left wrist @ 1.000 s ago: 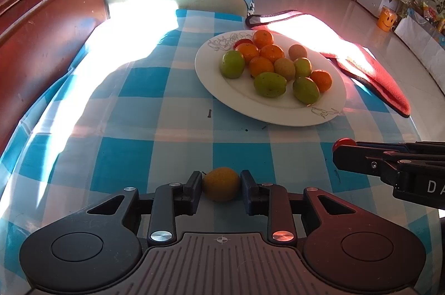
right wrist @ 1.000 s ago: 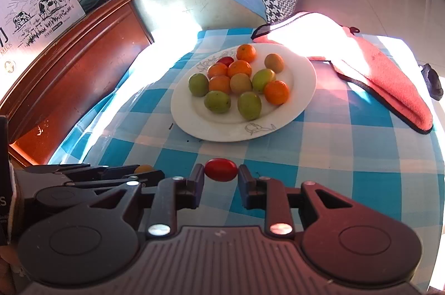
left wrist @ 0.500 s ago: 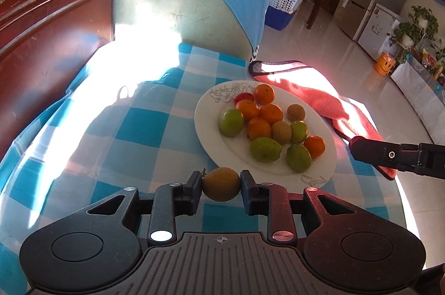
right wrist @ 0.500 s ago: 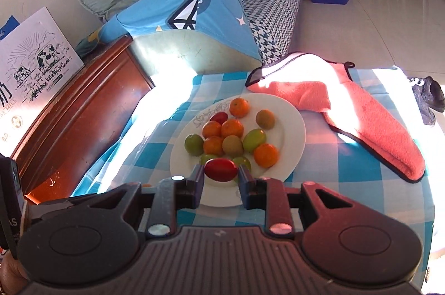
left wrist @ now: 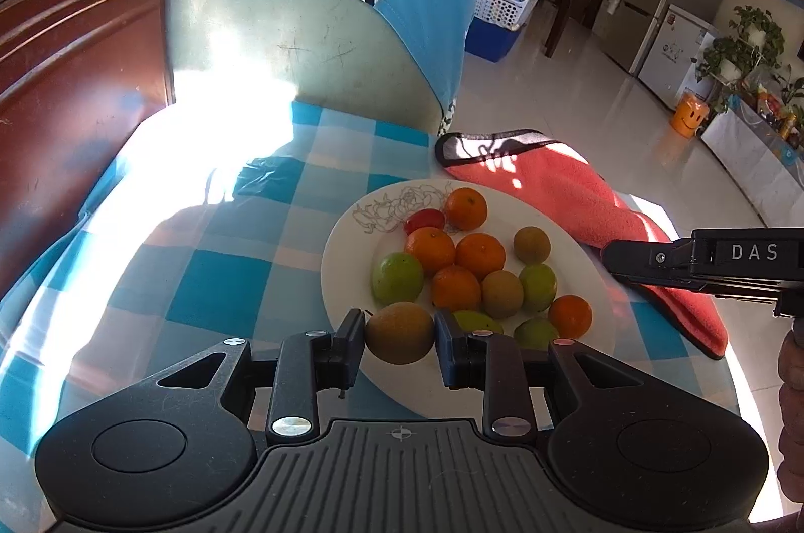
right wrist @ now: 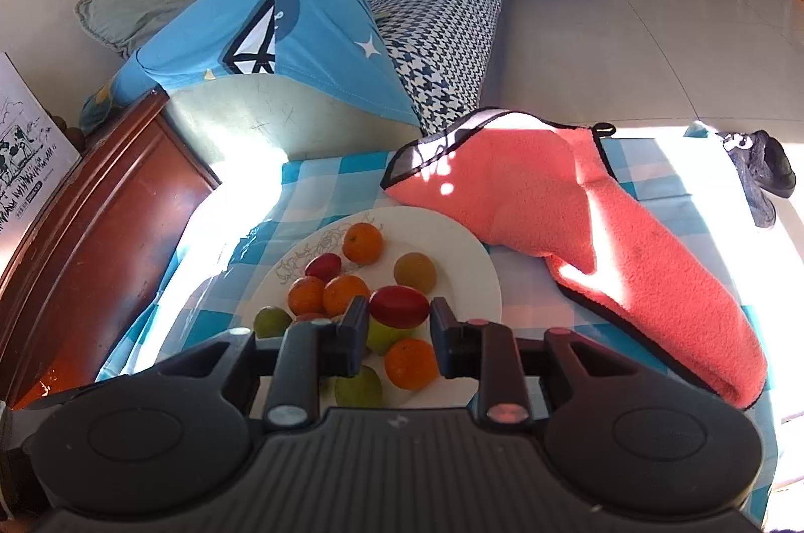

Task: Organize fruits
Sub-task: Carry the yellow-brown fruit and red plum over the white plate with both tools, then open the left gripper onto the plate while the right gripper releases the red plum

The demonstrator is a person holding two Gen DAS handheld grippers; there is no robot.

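- Nearest us, our left claw point(left wrist: 399, 334) is clamped on a brownish-green round fruit point(left wrist: 399, 332), pads pressing its two sides so it hangs free over the near rim of the white plate point(left wrist: 346, 231).
- Our right claw point(right wrist: 394, 322) is clamped on a small glossy red fruit point(right wrist: 399, 306), oval and smooth, held above the fruit already on the plate.
- We judge both are carried this way for dropping onto the plate, where the rest is gathered.
- The plate sits towards the table's far edge on the blue checked cloth point(left wrist: 211, 282); it carries oranges point(left wrist: 480, 254), green fruits point(left wrist: 397, 277), brownish ones and one red.
- Beyond it, touching the plate's far rim, lies a coral fleece mitt point(right wrist: 603, 231), clear of the pile.
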